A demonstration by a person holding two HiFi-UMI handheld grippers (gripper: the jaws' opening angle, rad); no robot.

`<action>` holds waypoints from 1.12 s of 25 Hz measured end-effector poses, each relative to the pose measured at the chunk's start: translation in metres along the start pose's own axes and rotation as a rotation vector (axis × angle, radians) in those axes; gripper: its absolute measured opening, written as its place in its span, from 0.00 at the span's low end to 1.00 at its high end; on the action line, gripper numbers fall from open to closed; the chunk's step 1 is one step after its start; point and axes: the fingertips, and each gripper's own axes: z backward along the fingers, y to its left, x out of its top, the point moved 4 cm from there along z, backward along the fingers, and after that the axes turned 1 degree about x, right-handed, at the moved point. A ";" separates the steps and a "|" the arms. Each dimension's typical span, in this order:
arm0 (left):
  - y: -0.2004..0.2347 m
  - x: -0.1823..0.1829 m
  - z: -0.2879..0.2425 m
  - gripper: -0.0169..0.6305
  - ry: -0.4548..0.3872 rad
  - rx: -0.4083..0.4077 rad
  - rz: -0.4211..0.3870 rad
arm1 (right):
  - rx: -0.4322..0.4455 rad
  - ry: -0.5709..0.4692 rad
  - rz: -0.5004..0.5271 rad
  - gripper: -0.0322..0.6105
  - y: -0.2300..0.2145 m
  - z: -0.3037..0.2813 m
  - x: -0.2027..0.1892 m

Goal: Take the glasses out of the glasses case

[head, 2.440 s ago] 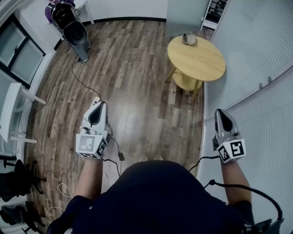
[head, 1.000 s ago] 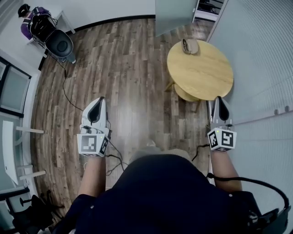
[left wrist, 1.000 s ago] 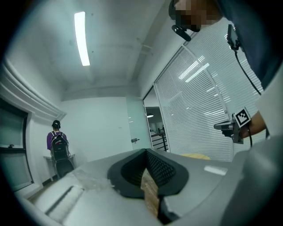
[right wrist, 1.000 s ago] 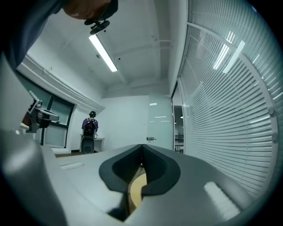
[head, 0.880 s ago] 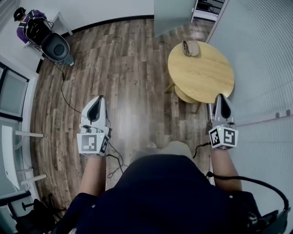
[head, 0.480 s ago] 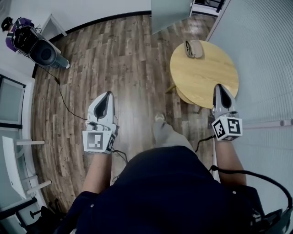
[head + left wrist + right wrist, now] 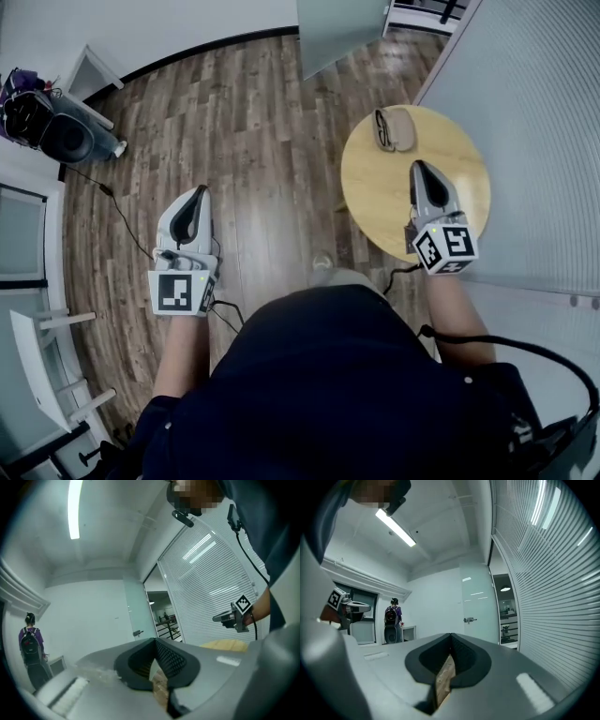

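Observation:
A beige glasses case lies on the far side of a round wooden table, with a dark glasses frame along its left edge; whether the case is open I cannot tell. My right gripper hovers over the table, short of the case, jaws together with nothing in them. My left gripper hangs over the wood floor well left of the table, also shut and empty. In the left gripper view the right gripper shows above the table. The left gripper appears in the right gripper view.
A blind-covered glass wall runs close along the table's right. A black chair with a cable stands at the far left, white furniture legs at the near left. A person with a backpack stands by the far wall.
The person has walked toward the table, which now lies nearer. The right gripper has moved from beside the table to over its top. Both grippers stay shut.

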 end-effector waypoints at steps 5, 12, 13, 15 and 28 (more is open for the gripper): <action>0.007 -0.014 -0.079 0.03 0.025 -0.021 0.045 | -0.017 0.032 0.000 0.06 -0.042 -0.047 -0.007; 0.017 -0.024 -0.159 0.03 0.042 -0.105 0.052 | -0.079 0.086 -0.022 0.06 -0.079 -0.090 -0.021; 0.020 -0.026 -0.169 0.03 0.043 -0.115 0.056 | -0.081 0.094 -0.022 0.06 -0.079 -0.095 -0.024; 0.025 -0.029 -0.192 0.03 0.037 -0.142 0.064 | -0.092 0.114 -0.026 0.06 -0.081 -0.103 -0.030; 0.009 -0.047 -0.409 0.03 -0.024 -0.551 0.070 | -0.388 0.218 -0.087 0.06 -0.136 -0.156 -0.059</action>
